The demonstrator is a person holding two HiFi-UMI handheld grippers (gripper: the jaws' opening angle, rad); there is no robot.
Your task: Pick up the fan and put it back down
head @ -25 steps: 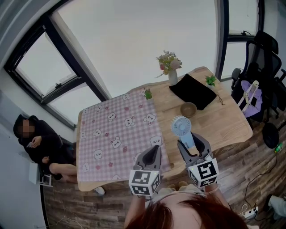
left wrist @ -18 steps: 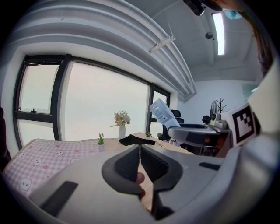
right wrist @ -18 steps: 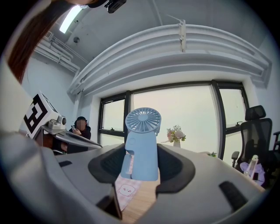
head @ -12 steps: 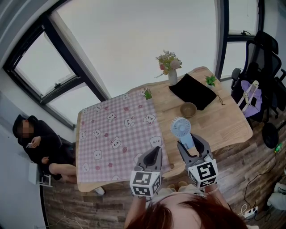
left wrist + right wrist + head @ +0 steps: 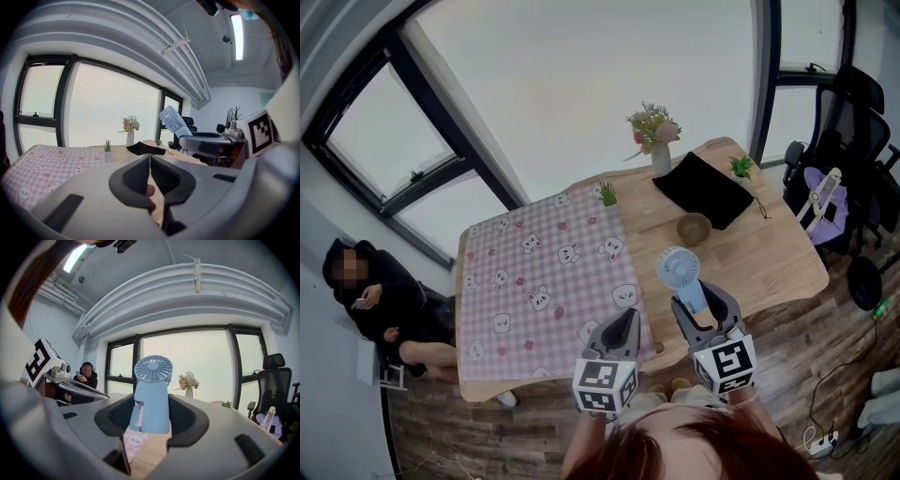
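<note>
A cloth (image 5: 544,281) covers the counter's (image 5: 778,272) left half, a small plant (image 5: 607,195) at its far right corner. On the right half a vase (image 5: 661,161), a pouch (image 5: 705,190) and a second plant (image 5: 741,168) line the far side, with a bowl (image 5: 695,228) just before the pouch. The fan (image 5: 679,267) stands before the bowl, between the right gripper's (image 5: 704,300) fingers at the near edge.

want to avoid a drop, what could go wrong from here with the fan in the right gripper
The right gripper grips the fan low on its handle, with the round head high above, so it may topple when released upright. It hangs near the table's front edge, about where the checked cloth ends; a base half on cloth could tilt.
</note>
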